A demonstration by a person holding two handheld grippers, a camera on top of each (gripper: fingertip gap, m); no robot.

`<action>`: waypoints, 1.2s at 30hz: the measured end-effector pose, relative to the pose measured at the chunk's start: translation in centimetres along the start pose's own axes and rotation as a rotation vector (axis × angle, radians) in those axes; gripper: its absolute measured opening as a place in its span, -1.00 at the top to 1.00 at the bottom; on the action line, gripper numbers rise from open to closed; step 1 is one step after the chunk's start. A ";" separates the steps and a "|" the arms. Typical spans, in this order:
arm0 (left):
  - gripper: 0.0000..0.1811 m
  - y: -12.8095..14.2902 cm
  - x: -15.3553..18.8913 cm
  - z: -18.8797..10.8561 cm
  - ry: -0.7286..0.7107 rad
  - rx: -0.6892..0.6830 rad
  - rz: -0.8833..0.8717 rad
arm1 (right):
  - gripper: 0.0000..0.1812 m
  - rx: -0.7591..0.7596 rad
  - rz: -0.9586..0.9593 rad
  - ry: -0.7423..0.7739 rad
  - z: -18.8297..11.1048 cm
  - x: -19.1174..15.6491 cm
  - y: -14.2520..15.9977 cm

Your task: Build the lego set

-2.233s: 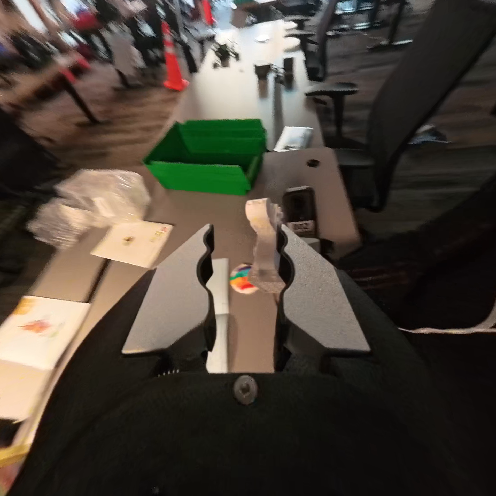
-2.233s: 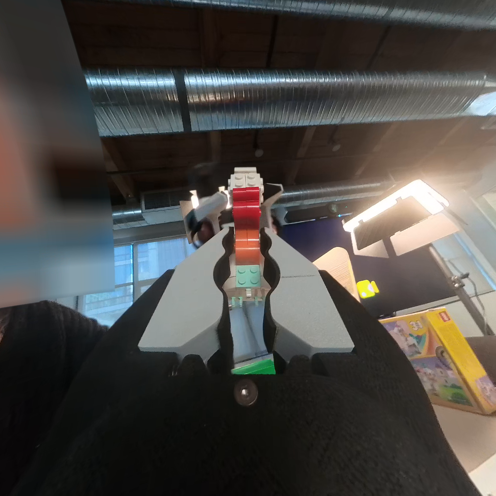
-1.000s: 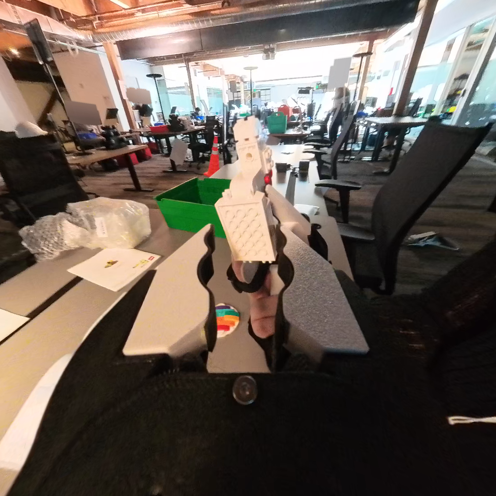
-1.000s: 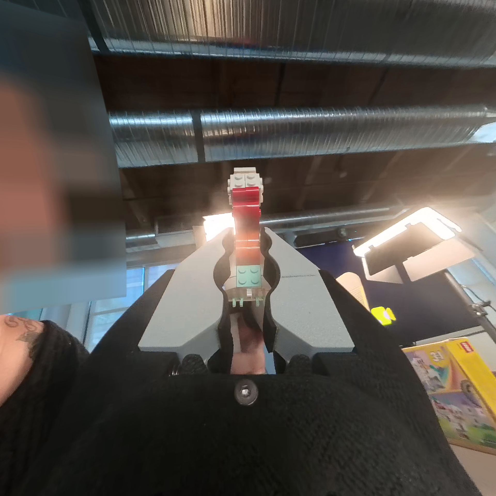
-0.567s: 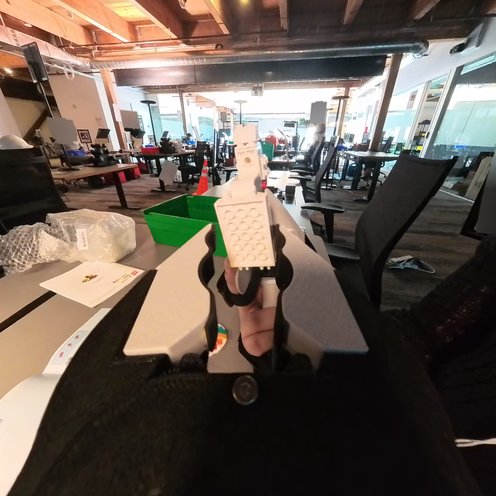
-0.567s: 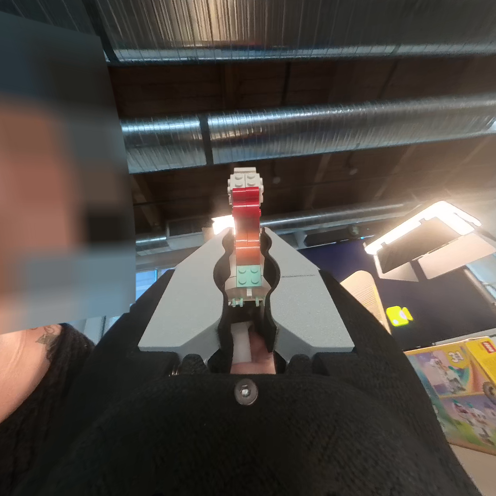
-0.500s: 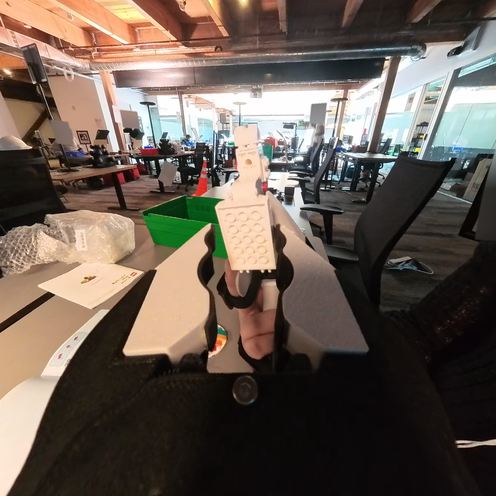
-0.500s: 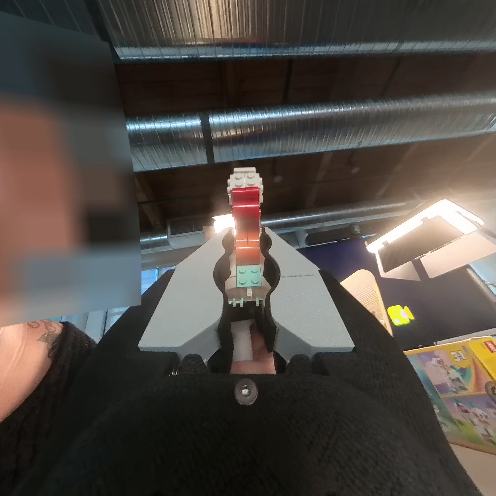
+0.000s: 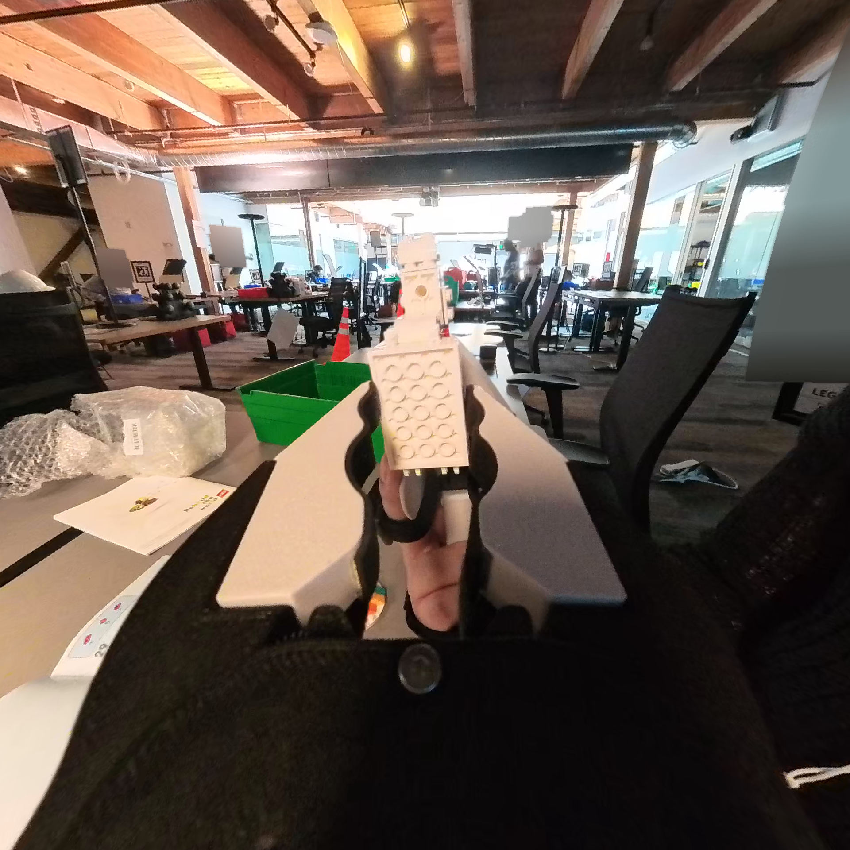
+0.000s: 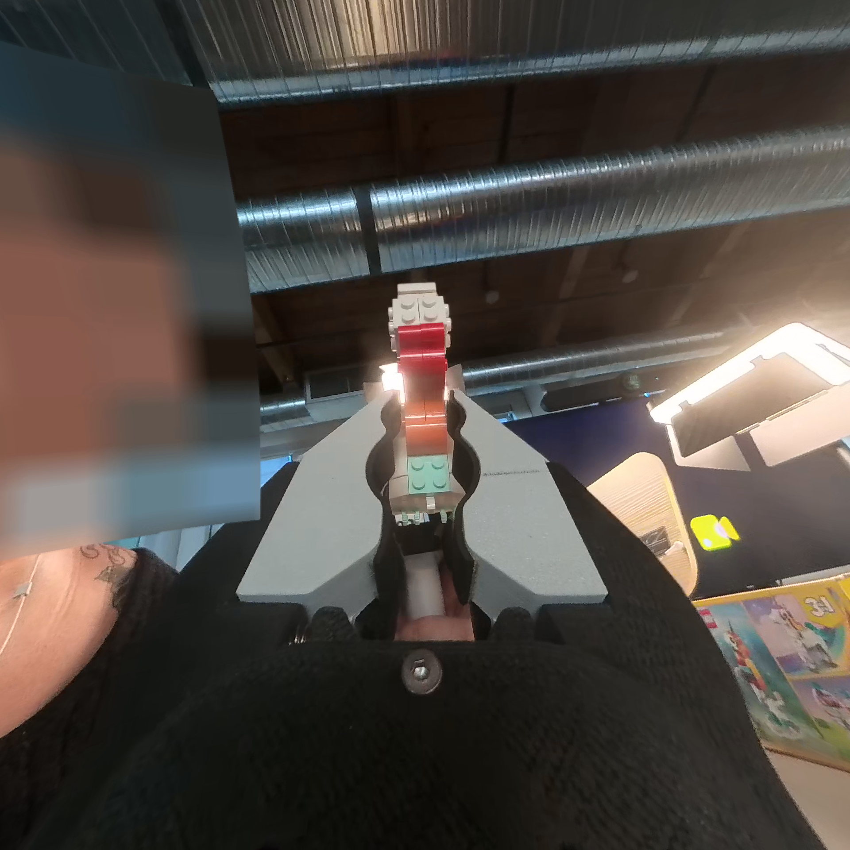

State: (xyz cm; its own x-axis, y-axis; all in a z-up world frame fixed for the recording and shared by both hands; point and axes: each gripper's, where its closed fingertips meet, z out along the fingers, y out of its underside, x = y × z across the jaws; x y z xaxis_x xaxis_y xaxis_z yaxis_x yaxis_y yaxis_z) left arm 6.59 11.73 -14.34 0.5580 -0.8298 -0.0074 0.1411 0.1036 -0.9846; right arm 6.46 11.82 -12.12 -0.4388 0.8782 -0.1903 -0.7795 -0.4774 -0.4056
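Note:
The lego model is a white build with a studless underside in the left wrist view point(image 9: 421, 409). In the right wrist view point(image 10: 423, 349) it shows a grey top, red and orange slopes and a teal brick. My right gripper point(image 10: 422, 395) is shut on the model and points up at the ceiling. My left gripper point(image 9: 421, 391) is held level and open. The model sits between its fingers, against the right one, with a gap on the left. A person's finger point(image 9: 427, 561) shows under the model.
On the grey table point(image 9: 46, 598) stand a green bin point(image 9: 285, 404), a bubble-wrap bag point(image 9: 115, 432) and an instruction booklet point(image 9: 147, 510). A black office chair point(image 9: 667, 391) stands to the right. A yellow lego box point(image 10: 791, 653) is at the lower right.
The left gripper has lifted from facing down at the table to level, and the white model has come between its fingers. In the last half second almost nothing moved. The right gripper still holds the model.

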 end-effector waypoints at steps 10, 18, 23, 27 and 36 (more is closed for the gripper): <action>0.60 -0.2 -0.2 -0.5 -0.011 0.062 0.010 | 0.79 -0.031 -0.037 0.017 0.1 0.1 0.5; 0.60 -0.9 -1.6 -1.2 -0.037 0.100 -0.043 | 0.61 -0.038 -0.074 0.051 0.2 0.4 0.5; 0.60 -1.5 -2.4 -1.7 -0.052 0.093 -0.045 | 0.32 -0.045 -0.200 0.098 -0.3 0.1 -1.6; 0.60 -2.1 -2.8 -2.1 -0.045 0.074 -0.077 | 0.10 -0.292 -0.721 0.096 0.3 -1.5 -1.3; 0.60 -2.7 -3.7 -2.8 -0.068 0.051 -0.111 | -0.06 -1.148 -1.893 0.099 1.5 3.3 -0.7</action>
State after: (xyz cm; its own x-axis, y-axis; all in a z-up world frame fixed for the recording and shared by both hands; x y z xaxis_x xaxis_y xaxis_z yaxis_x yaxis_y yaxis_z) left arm 1.88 13.00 -12.15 0.5902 -0.7991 0.1147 0.2453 0.0421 -0.9685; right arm 4.88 14.99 -11.07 0.3351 0.1722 0.9263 0.3957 0.8665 -0.3043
